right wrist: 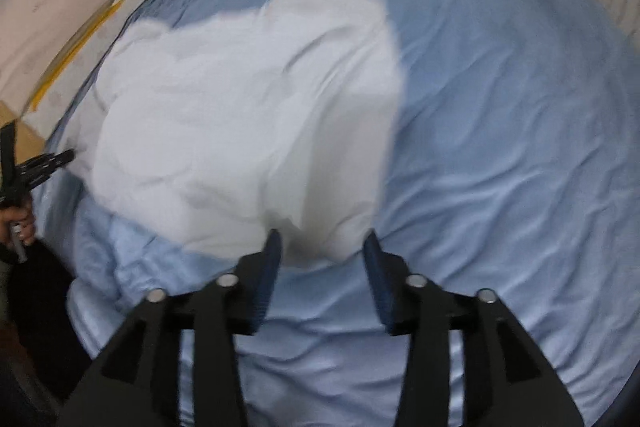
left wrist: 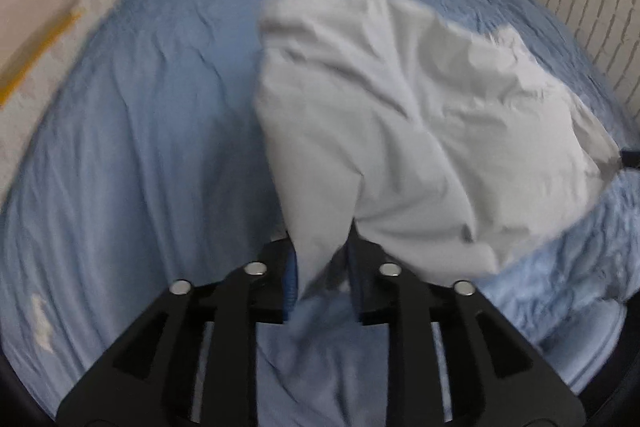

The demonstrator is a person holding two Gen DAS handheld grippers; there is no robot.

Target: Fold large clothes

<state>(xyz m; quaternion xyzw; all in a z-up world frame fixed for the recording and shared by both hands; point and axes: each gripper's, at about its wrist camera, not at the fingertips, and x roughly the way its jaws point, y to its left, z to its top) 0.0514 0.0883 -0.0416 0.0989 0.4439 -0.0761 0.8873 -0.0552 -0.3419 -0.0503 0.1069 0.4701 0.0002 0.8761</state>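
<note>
On the blue bed (left wrist: 132,147), the white garment (left wrist: 400,131) lies bunched toward the far side. My left gripper (left wrist: 322,263) has a corner between its jaws, whether pinched I cannot tell; my right gripper (right wrist: 322,251) gapes empty near its hem, probably to regrasp.

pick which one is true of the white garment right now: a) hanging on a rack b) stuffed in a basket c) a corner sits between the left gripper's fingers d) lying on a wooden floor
c: in the left wrist view a corner of the white garment runs down between the fingers of the left gripper, above the blue bedsheet.
</note>
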